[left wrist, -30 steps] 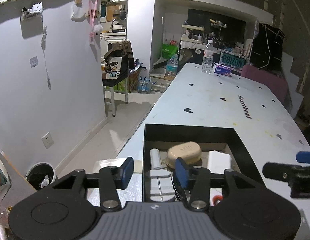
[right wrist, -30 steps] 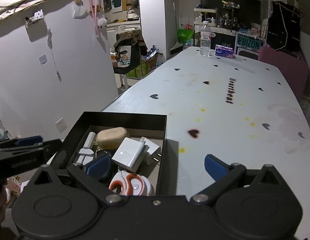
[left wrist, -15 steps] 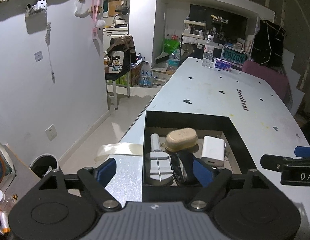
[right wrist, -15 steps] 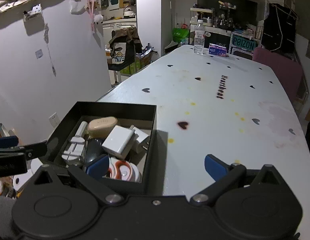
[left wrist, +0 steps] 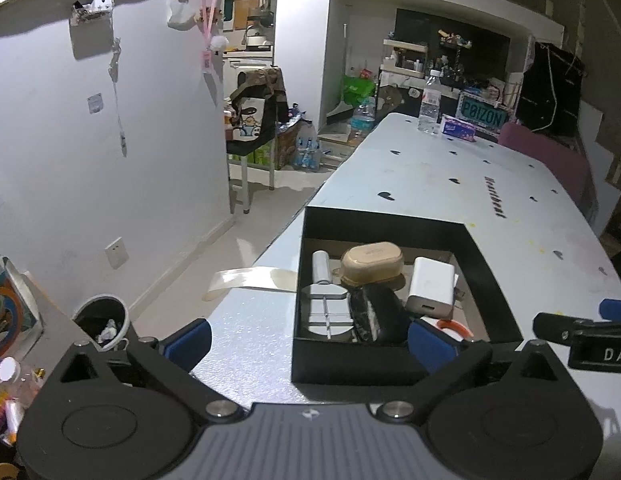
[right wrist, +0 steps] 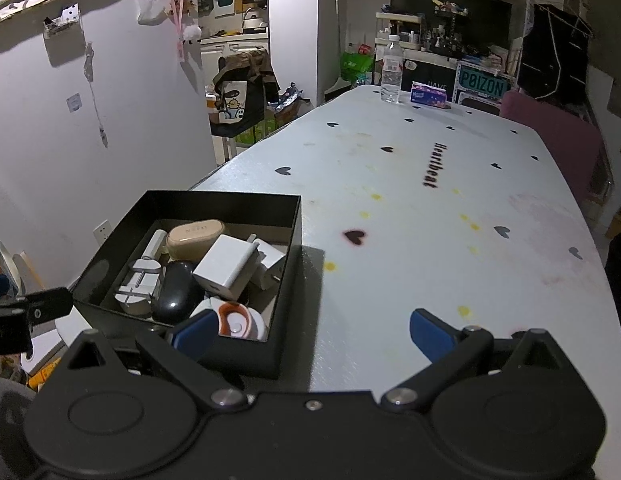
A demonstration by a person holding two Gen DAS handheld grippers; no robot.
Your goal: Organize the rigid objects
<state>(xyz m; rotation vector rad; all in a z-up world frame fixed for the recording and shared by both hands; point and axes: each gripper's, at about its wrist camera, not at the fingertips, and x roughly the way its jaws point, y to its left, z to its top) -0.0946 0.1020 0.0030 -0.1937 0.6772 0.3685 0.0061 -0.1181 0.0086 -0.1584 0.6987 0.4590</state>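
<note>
A black open box (left wrist: 390, 362) stands at the table's near left corner. Inside lie a tan case (left wrist: 372, 262), a white charger (left wrist: 430, 288), a black oval case (left wrist: 376, 314), a white cylinder (left wrist: 321, 266) and an orange-and-white item (left wrist: 450, 326). My left gripper (left wrist: 308, 342) hovers just short of the box's near wall. Its jaws are opening wide and the pads press on nothing. In the right wrist view the box (right wrist: 242, 354) is at lower left, and my right gripper (right wrist: 312, 334) is open astride its near right corner, holding nothing.
The white table (right wrist: 430, 240) with heart prints stretches away. A water bottle (right wrist: 391, 74) and a tissue pack (right wrist: 428, 95) stand at its far end beside a pink chair (right wrist: 550, 132). A paper strip (left wrist: 250, 280) overhangs the left edge above a waste bin (left wrist: 104, 320).
The left jaws have spread from narrow to wide and the gripper has drawn back from the box, baring the black oval case inside. The right gripper has backed off slightly.
</note>
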